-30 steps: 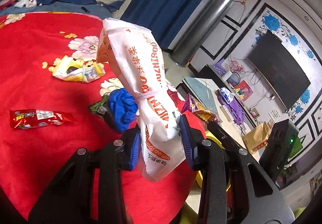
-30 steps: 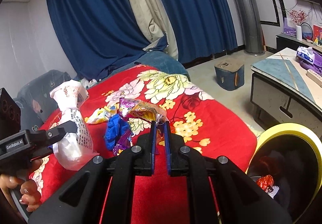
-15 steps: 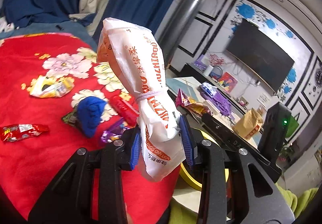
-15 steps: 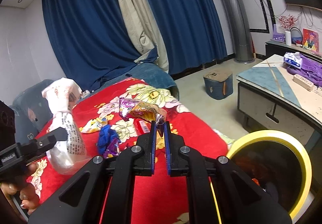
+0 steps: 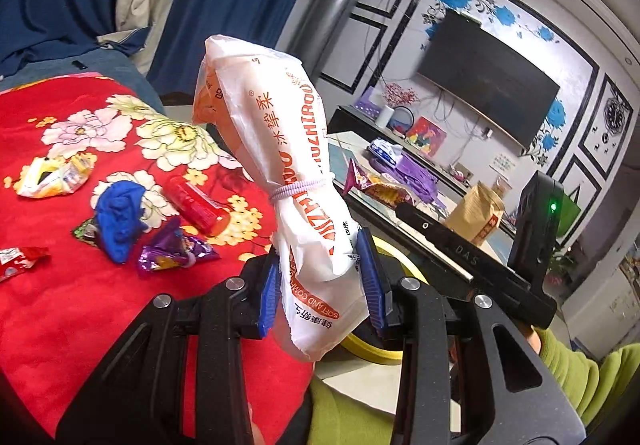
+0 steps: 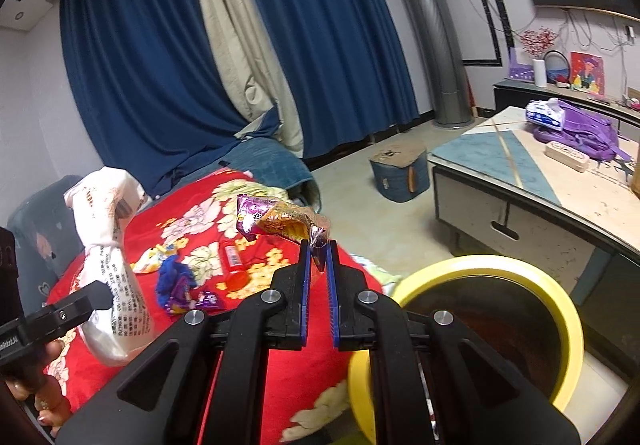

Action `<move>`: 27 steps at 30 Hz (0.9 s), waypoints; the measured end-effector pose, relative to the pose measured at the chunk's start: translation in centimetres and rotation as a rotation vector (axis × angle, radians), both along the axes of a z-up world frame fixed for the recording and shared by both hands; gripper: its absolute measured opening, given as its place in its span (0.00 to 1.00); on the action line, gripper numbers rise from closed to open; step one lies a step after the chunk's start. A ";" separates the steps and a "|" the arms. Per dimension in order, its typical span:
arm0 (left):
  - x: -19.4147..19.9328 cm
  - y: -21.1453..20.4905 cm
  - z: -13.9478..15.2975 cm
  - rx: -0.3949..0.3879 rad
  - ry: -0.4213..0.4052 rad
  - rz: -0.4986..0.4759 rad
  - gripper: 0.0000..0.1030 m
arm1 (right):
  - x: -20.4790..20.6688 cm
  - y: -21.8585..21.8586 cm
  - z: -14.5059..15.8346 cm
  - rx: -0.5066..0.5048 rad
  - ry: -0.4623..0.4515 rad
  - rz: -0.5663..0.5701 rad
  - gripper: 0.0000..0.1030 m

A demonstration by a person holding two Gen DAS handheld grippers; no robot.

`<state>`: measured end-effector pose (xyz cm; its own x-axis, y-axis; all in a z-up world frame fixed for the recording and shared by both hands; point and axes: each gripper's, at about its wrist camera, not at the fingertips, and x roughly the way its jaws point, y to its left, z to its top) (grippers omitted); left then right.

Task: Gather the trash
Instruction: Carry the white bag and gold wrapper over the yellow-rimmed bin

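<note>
My left gripper point(image 5: 322, 287) is shut on a white plastic tissue pack point(image 5: 280, 149) with orange print and holds it upright above the red floral blanket point(image 5: 60, 309). The pack also shows in the right wrist view point(image 6: 108, 245). My right gripper point(image 6: 318, 269) is shut on a purple and orange snack wrapper point(image 6: 280, 223), held in the air near the yellow-rimmed bin point(image 6: 500, 273). The wrapper also shows in the left wrist view point(image 5: 374, 185). The bin's rim point(image 5: 370, 349) shows below the left gripper.
On the blanket lie a blue crumpled cloth point(image 5: 118, 215), a red tube point(image 5: 196, 203), a purple wrapper point(image 5: 172, 251), a yellow-white wrapper point(image 5: 52, 177) and a red wrapper point(image 5: 18, 261). A low table point(image 6: 540, 173) with a purple bag stands beyond the bin.
Both grippers have swung right, away from the blanket and toward the bin, each still holding its item. The bin rim now lies just under the left gripper.
</note>
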<state>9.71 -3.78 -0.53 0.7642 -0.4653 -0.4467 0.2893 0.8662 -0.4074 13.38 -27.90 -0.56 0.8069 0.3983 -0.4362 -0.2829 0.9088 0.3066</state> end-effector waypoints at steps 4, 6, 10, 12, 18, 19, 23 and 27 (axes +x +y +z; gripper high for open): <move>-0.1 -1.2 -0.3 0.014 0.000 -0.024 0.27 | 0.0 -1.7 -0.3 0.003 0.008 -0.035 0.08; 0.0 -1.8 -0.5 0.023 0.002 -0.037 0.27 | -0.1 -2.6 -0.5 0.006 0.012 -0.058 0.08; 0.3 -2.9 -0.9 0.038 0.009 -0.062 0.27 | 0.0 -4.1 -0.8 0.003 0.015 -0.094 0.08; 0.3 -3.4 -1.2 0.043 0.011 -0.070 0.27 | -0.1 -4.9 -1.0 0.003 0.018 -0.113 0.08; 0.5 -4.9 -1.7 0.057 0.023 -0.096 0.27 | -0.1 -6.6 -1.6 0.000 0.028 -0.155 0.08; 0.6 -5.2 -1.8 0.060 0.024 -0.102 0.27 | -0.1 -6.8 -1.8 -0.002 0.031 -0.161 0.08; 0.8 -6.3 -2.1 0.068 0.033 -0.124 0.27 | 0.0 -7.8 -2.4 -0.004 0.047 -0.184 0.08; 1.3 -7.6 -2.5 0.082 0.042 -0.153 0.27 | 0.0 -8.6 -3.0 -0.009 0.055 -0.208 0.08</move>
